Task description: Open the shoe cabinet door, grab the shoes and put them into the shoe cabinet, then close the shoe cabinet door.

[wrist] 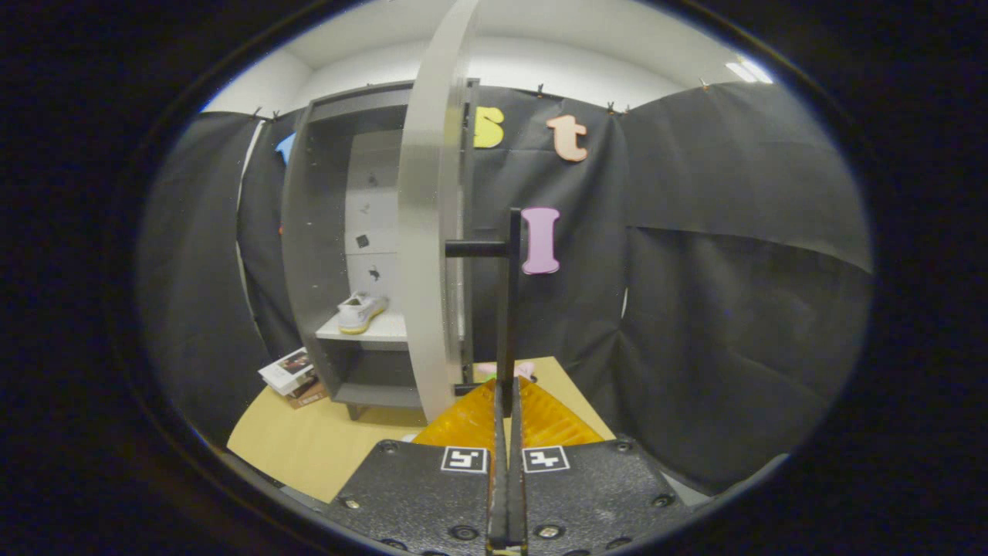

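Closed on the door handle (505, 309), the hand-held gripper (507, 401) has both fingers pressed against this thin upright bar at lower centre. Its long axis is vertical, straight ahead of the fingers. Left of it stands the open cabinet door (424, 232) edge-on; one shoe (360, 311) lies on the shelf (378, 330) inside the shoe cabinet (309, 255), further left.

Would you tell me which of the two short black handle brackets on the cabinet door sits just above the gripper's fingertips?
The lower bracket, joining the handle bar near the door's bottom just above the shut gripper; the upper bracket sits far higher.
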